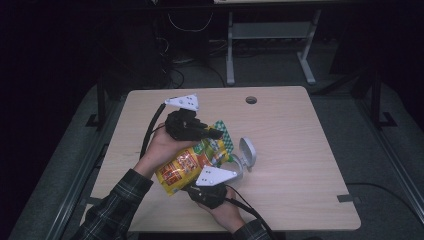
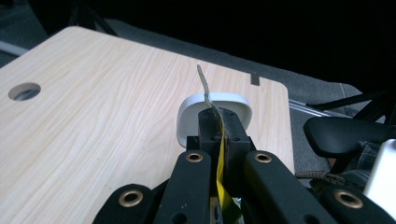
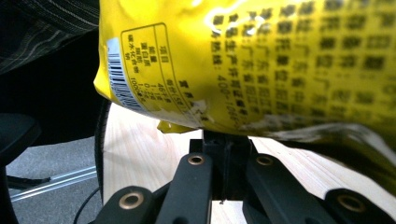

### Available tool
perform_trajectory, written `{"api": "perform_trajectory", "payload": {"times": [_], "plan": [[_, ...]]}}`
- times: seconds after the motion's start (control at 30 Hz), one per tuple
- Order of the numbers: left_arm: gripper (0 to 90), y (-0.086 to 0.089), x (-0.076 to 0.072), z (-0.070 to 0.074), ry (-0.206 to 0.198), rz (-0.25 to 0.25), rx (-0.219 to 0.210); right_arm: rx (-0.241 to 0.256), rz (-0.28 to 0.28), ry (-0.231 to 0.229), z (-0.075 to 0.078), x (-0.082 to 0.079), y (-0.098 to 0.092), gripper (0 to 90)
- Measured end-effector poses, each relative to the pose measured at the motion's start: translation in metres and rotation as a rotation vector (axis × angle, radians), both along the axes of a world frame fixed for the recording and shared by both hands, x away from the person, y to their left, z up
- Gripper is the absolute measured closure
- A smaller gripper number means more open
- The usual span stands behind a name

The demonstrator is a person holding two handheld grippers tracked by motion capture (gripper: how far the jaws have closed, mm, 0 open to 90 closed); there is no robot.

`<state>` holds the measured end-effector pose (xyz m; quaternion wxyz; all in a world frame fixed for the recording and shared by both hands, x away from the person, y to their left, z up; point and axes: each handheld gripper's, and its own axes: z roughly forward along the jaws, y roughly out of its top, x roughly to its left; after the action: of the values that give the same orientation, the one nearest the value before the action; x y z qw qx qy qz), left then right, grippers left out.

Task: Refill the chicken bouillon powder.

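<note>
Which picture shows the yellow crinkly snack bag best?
The high view: the whole yellow crinkly snack bag shows between both grippers. The right gripper view gives a blurry close-up of its printed back. The left gripper view gives its thin edge pinched in the jaws.

My left gripper (image 2: 219,122) has matt black plastic jaws with brass-coloured pivot pins, and they pinch the thin, crinkled edge of the snack bag (image 1: 192,162). The bag looks like glossy printed film, yellow and wrinkled, catching glare. I see pale wood-grain laminate on the table (image 1: 295,150), smooth and matt. The white dish (image 2: 192,114) looks like smooth plastic.
</note>
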<state>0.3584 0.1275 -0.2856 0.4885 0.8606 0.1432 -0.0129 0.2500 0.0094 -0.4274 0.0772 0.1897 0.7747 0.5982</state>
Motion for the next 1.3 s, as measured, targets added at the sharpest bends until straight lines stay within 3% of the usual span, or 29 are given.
{"api": "perform_trajectory", "payload": {"times": [0.73,1.3], "plan": [[90.0,-0.013,0.003,-0.007,-0.013,0.024,0.079,0.01,0.003,-0.018,0.004,-0.003,0.0,90.0],[90.0,-0.017,0.012,-0.012,0.001,0.02,0.102,-0.009,0.017,-0.019,0.005,0.003,-0.001,90.0]]}}
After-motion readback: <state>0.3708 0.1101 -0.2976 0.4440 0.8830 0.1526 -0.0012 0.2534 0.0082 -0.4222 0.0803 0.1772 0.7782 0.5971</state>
